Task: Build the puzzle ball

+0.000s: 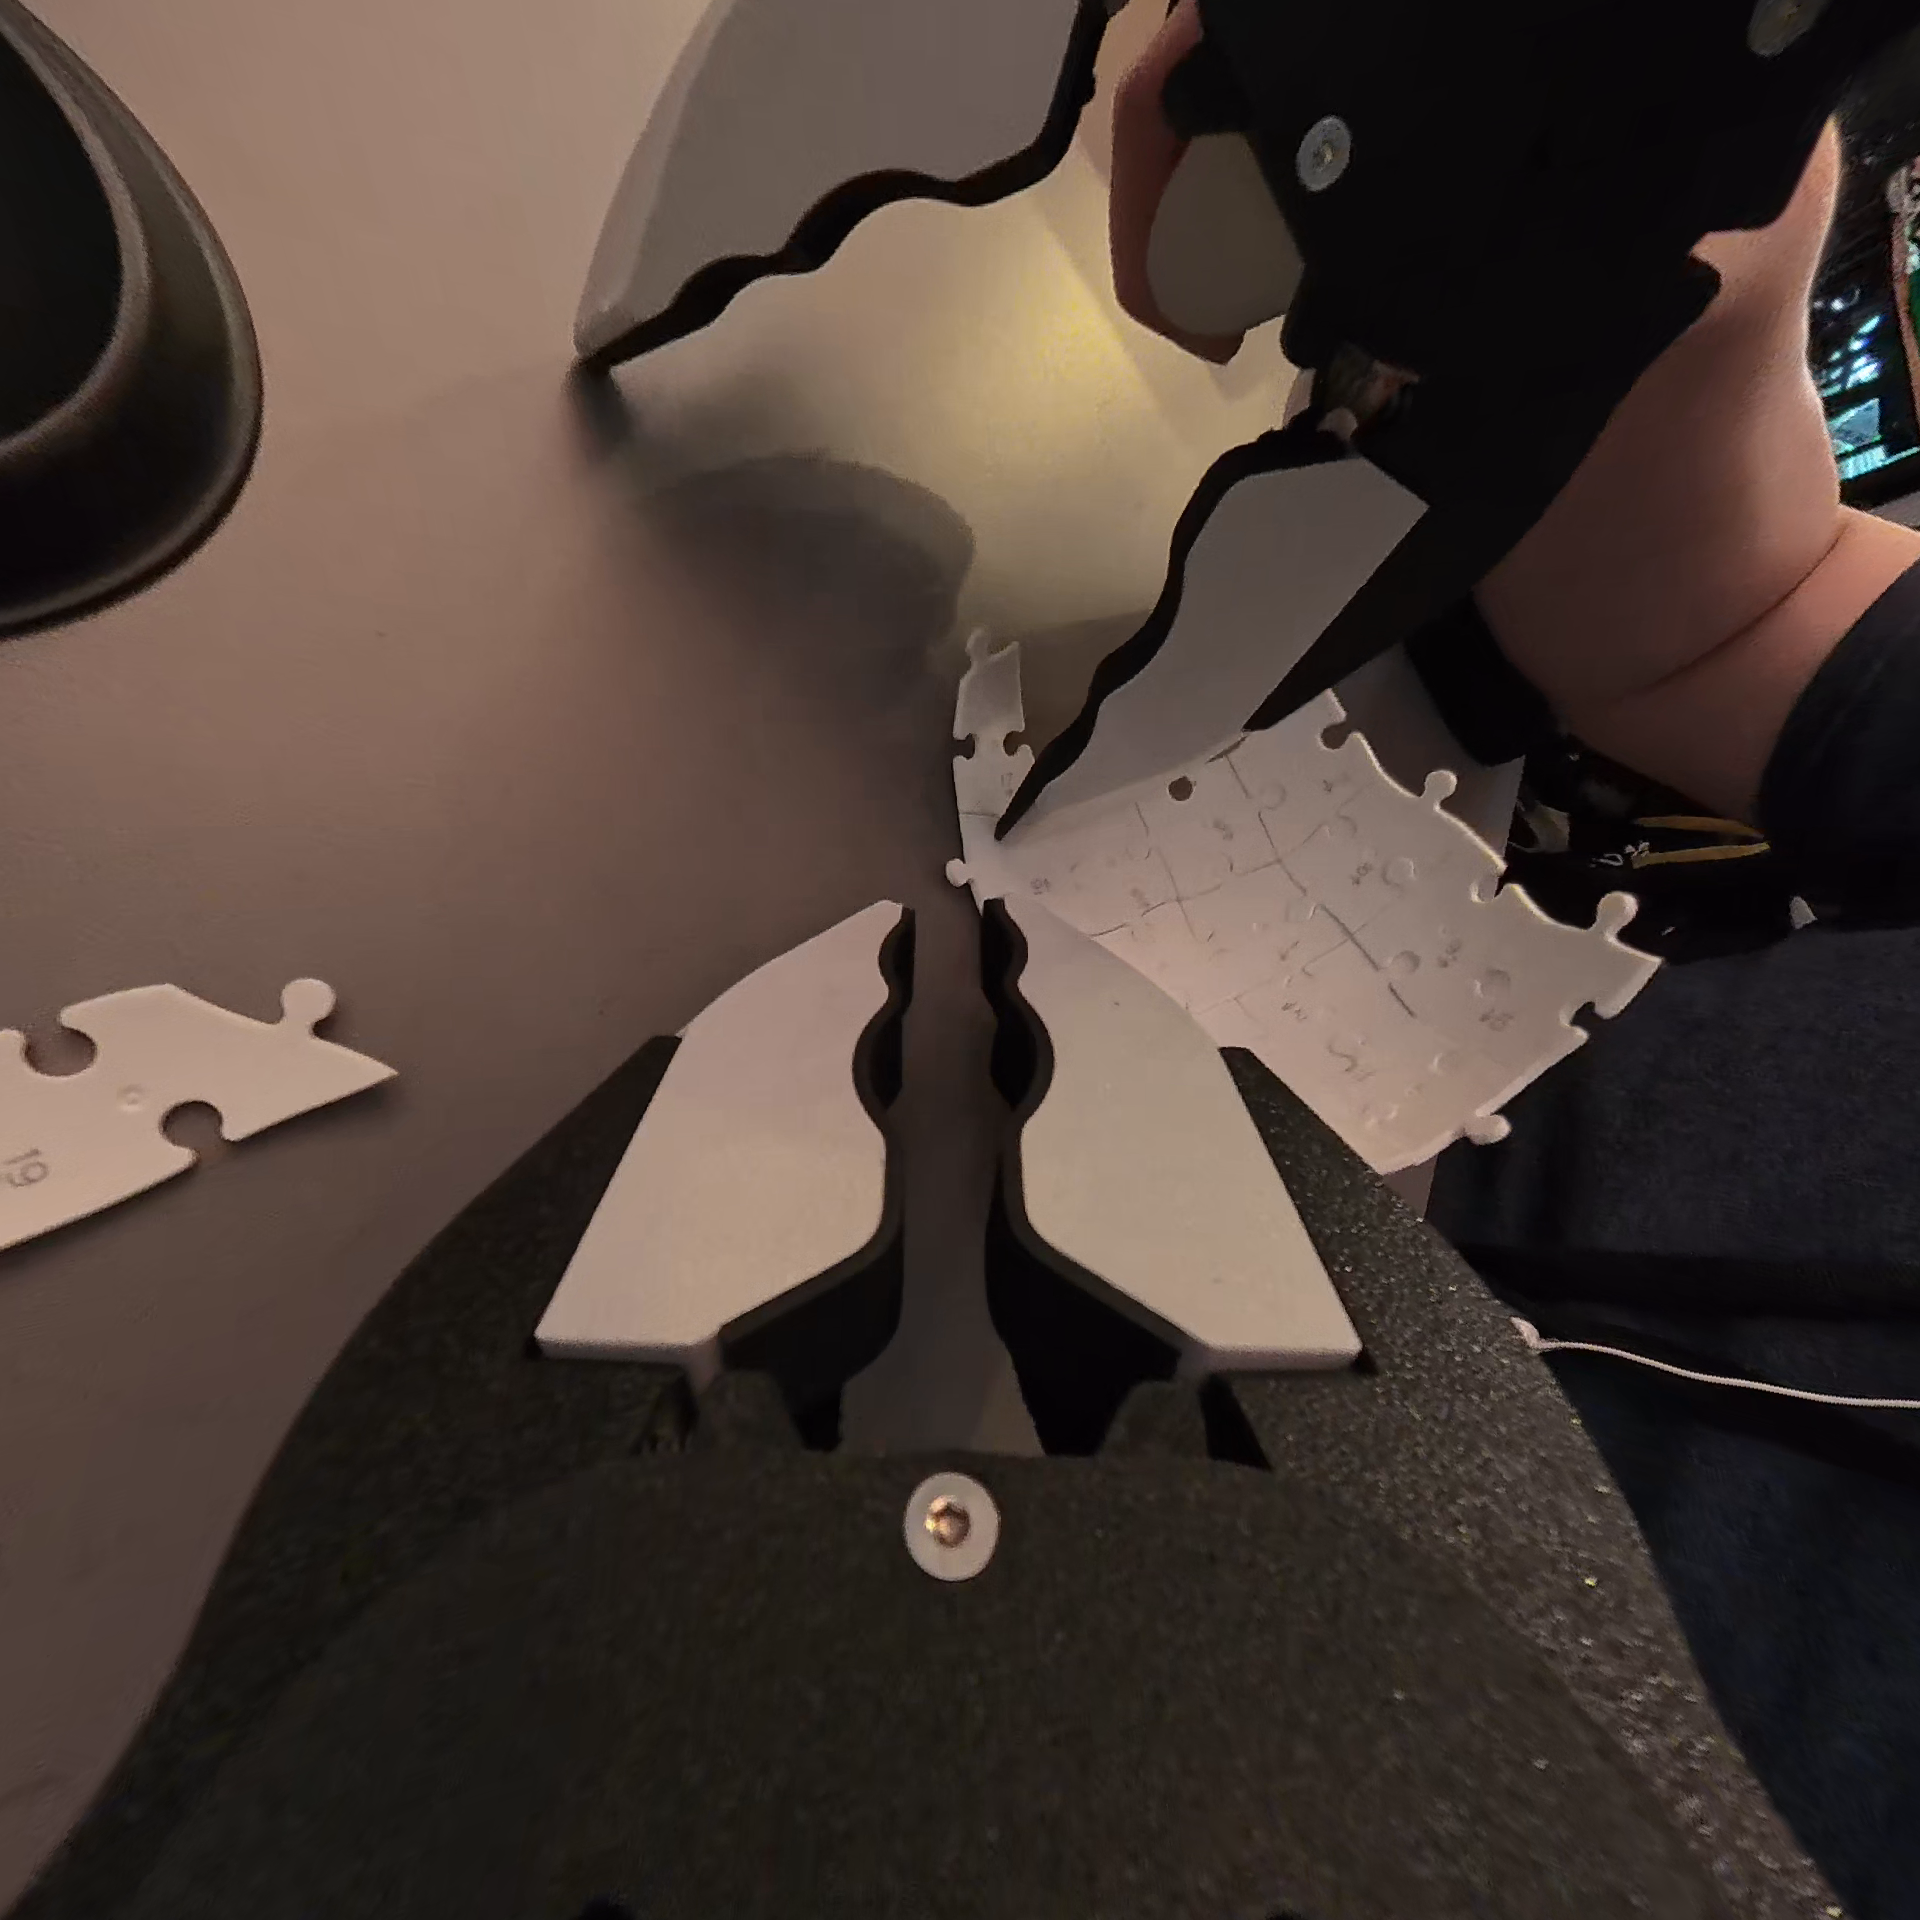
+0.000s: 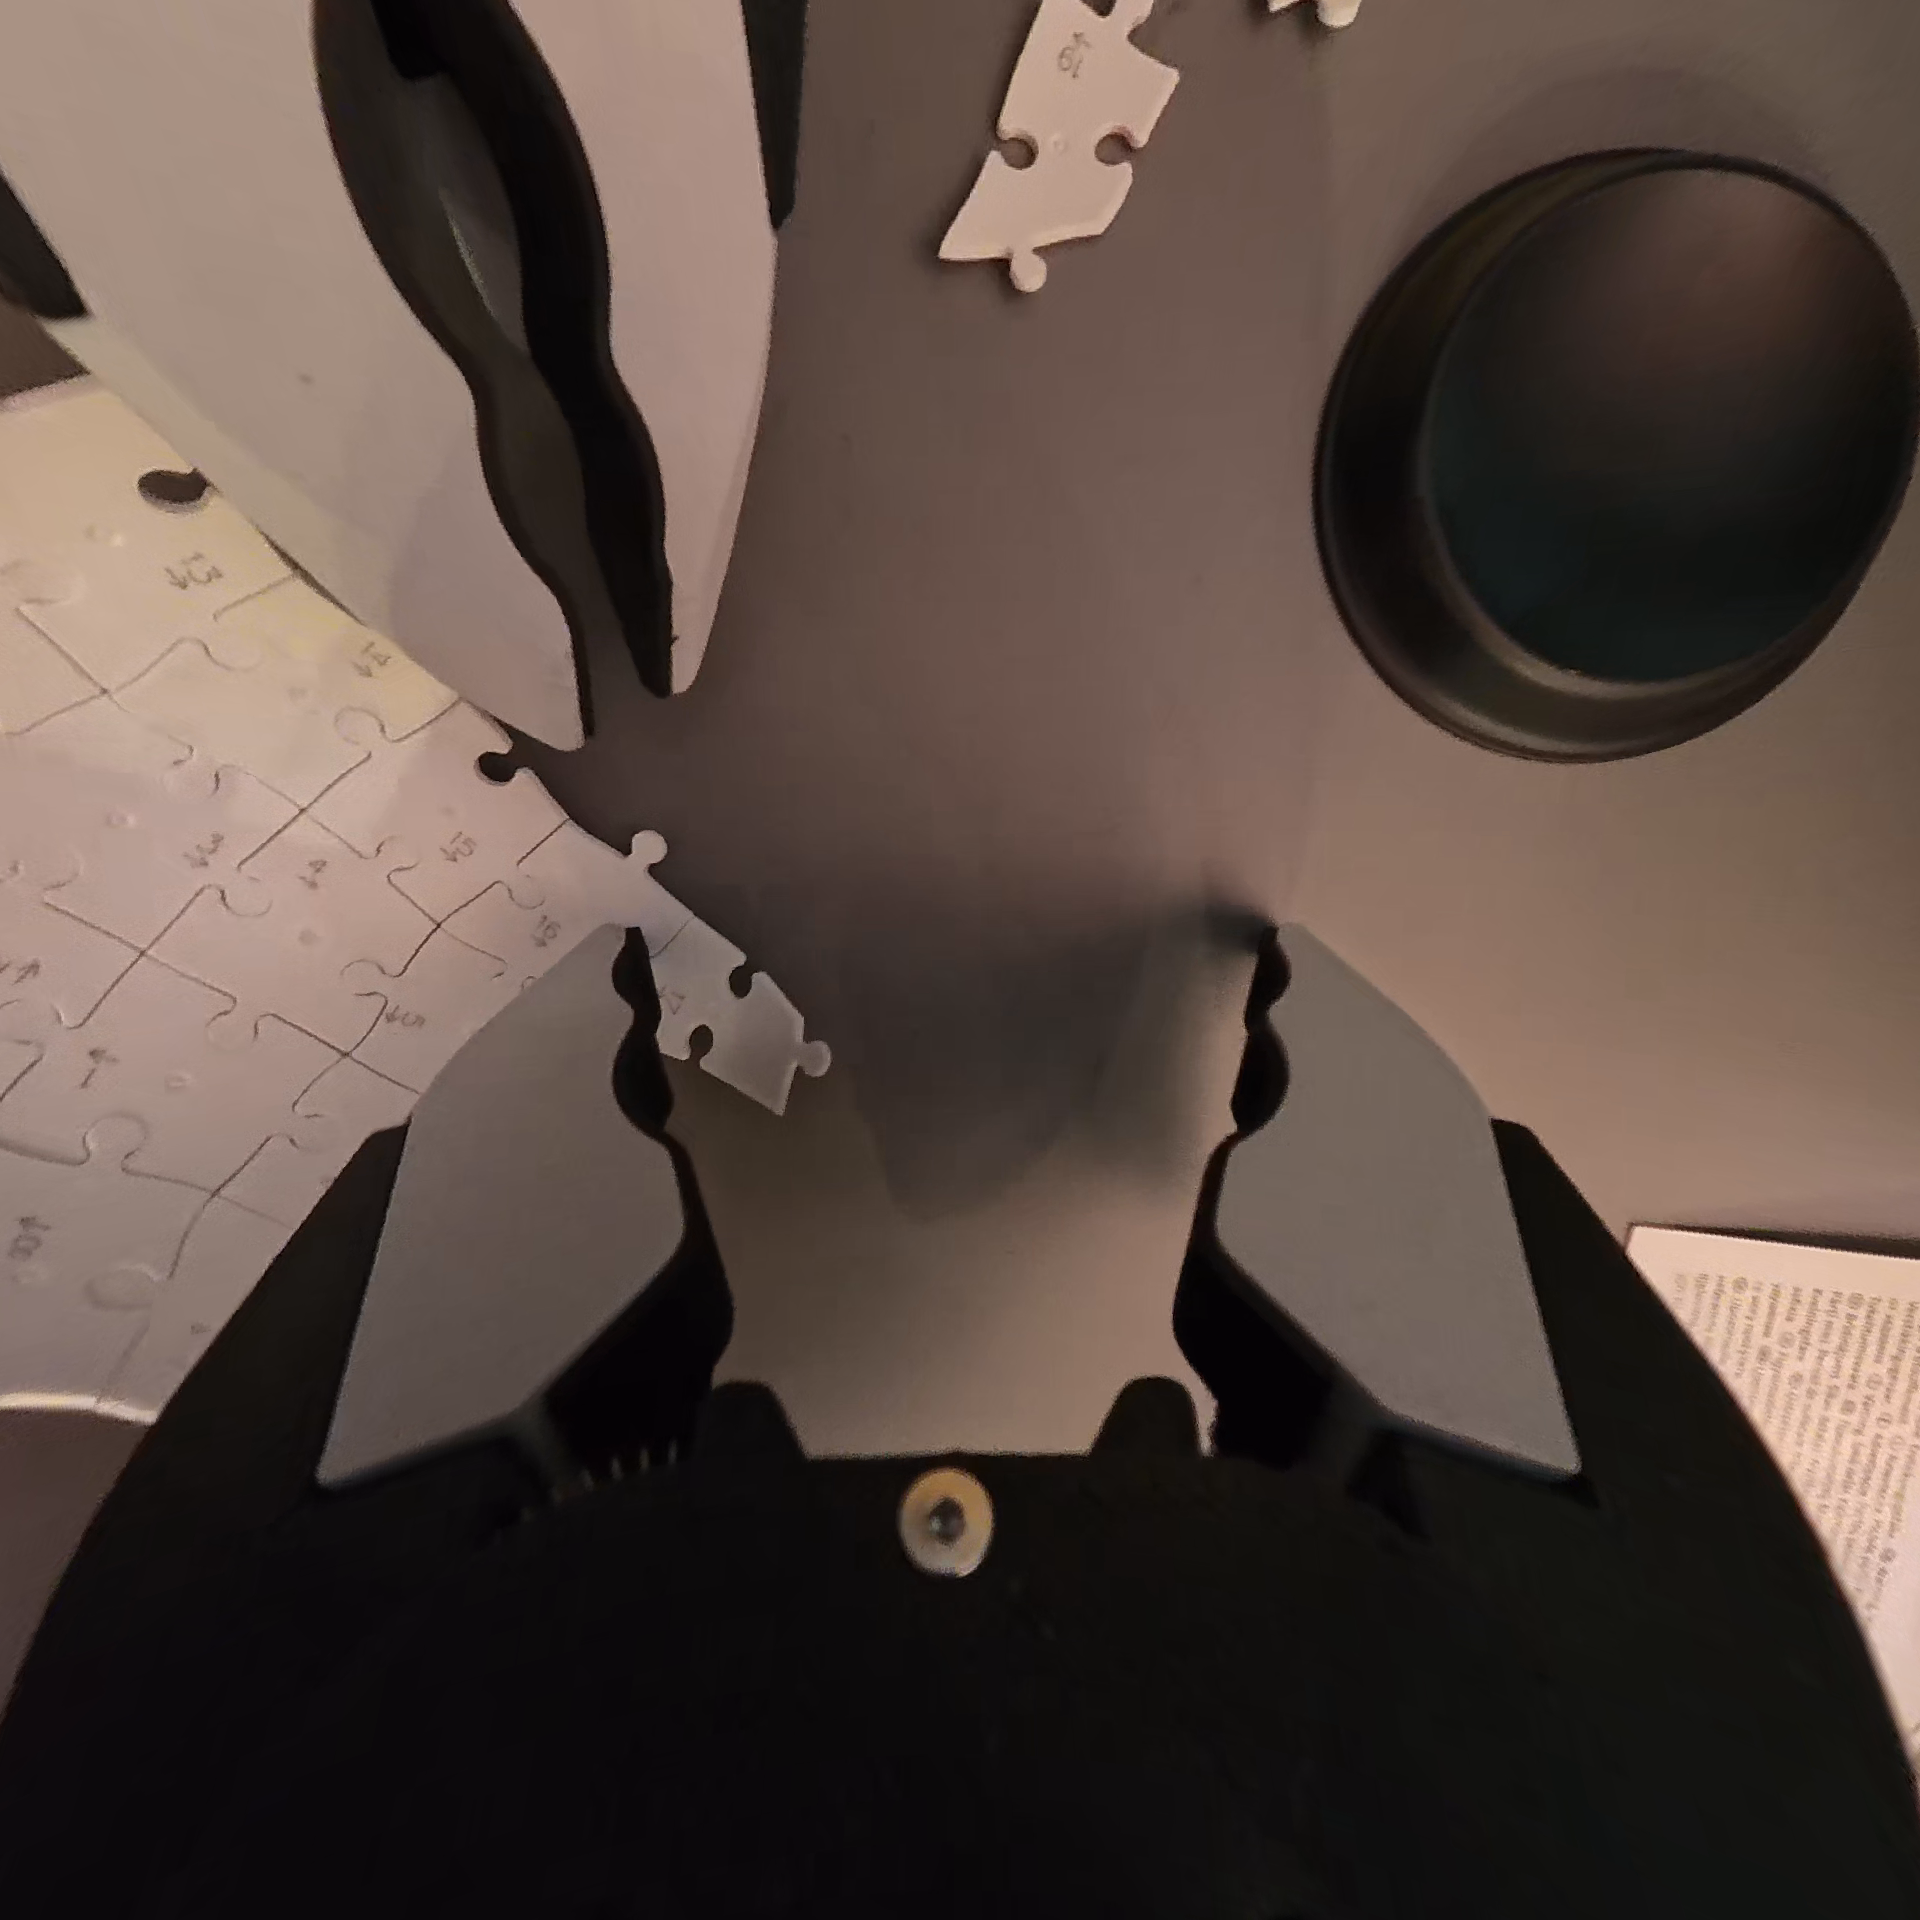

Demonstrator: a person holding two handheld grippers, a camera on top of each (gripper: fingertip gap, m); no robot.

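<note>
A curved white sheet of joined puzzle pieces point(image 1: 1299, 914) lies on the grey table; it also shows at the left of the right wrist view point(image 2: 208, 831). A narrow end piece point(image 2: 727, 1008) juts from its corner. My left gripper point(image 1: 945, 920) is shut and empty, and its right finger lies over the sheet's edge. My right gripper point(image 2: 945, 935) is wide open and empty. Its left fingertip point(image 1: 1003, 831) touches the sheet beside the jutting piece. A loose white piece point(image 1: 156, 1091) lies apart on the table, also seen in the right wrist view point(image 2: 1070, 135).
A black round dish point(image 2: 1621, 457) stands on the table, at the top left in the left wrist view point(image 1: 104, 312). A printed paper leaflet point(image 2: 1818, 1403) lies at the right edge. A person's arm point(image 1: 1662, 582) and dark clothing are behind the sheet. My right gripper is the nearer one to the black round dish point(image 2: 1621, 457): about 8 cm, against 15 cm.
</note>
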